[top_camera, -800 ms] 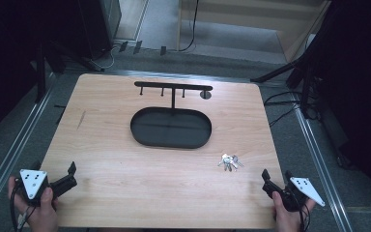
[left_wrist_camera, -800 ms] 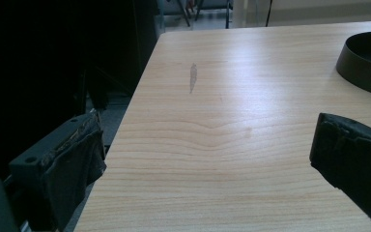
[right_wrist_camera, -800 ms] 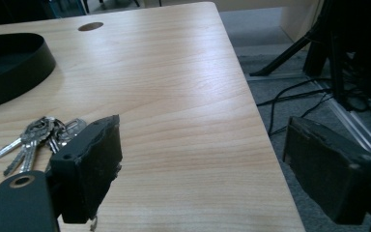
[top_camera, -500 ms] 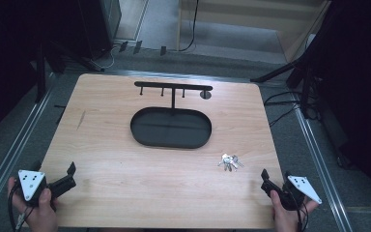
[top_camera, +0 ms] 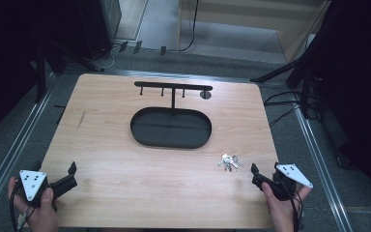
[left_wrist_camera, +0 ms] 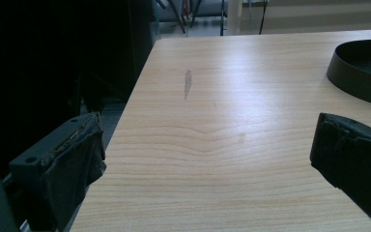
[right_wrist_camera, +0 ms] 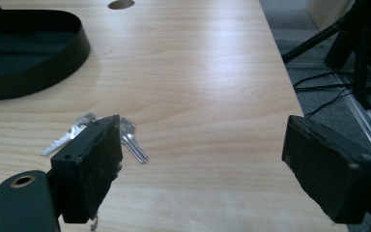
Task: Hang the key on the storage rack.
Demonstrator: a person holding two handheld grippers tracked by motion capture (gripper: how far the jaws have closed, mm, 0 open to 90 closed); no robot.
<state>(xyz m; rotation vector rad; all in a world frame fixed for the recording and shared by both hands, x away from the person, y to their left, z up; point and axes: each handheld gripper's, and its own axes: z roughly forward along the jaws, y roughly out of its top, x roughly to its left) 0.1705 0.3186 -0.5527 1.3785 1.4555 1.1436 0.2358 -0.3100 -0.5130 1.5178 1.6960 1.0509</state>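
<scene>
Left gripper at the bench front-left corner, right gripper front-right; both gape wide, empty. Silver keys fanned flat just beside right gripper

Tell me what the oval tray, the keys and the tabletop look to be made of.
Oval tray: probably metal, matte black, thin upright wall, though plastic is possible.
Keys: silvery metal with bright glints.
Tabletop: light wood or wood-look laminate, with visible grain and soft sheen.

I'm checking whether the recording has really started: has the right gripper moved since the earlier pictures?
Yes, slightly. The right gripper has crept toward the keys, which lie where they were beside the tray. Its jaws stand open, holding nothing.
</scene>
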